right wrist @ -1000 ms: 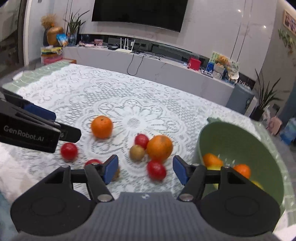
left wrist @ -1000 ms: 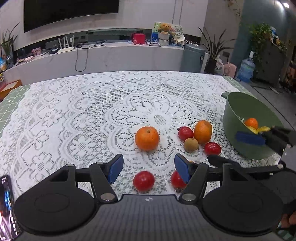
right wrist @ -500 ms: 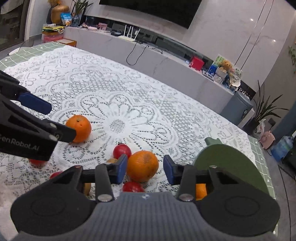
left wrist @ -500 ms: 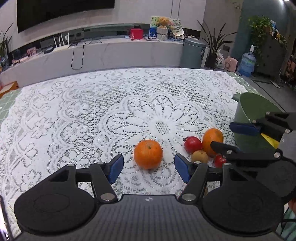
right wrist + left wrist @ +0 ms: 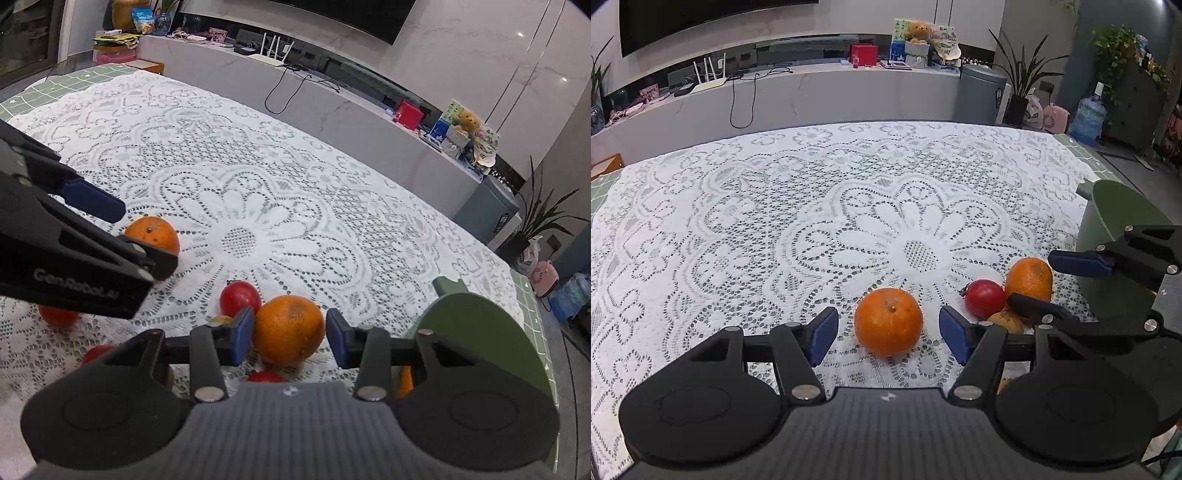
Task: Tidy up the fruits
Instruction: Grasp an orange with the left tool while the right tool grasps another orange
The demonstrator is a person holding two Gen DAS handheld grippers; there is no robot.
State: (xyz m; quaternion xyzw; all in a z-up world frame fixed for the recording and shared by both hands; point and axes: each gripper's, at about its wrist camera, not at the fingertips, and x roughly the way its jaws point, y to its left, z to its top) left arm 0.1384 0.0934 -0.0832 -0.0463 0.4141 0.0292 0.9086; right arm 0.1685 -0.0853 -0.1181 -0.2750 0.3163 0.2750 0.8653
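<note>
1. Low in the right wrist view, the right gripper [image 5: 289, 338] brackets the big orange [image 5: 289, 329]; left pad touching, right pad just clear, not clamped, I'd say.
2. Lower centre of the left view, the left gripper [image 5: 888, 334] gapes around a second orange [image 5: 888, 321], untouched.
3. At right edge, the bowl [image 5: 1115, 236] waits, likely their destination.

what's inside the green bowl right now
Almost nothing shows. In the right wrist view the green bowl is mostly hidden by the right gripper; only a sliver of an orange fruit peeks through. The left wrist view shows just its outer wall.
</note>
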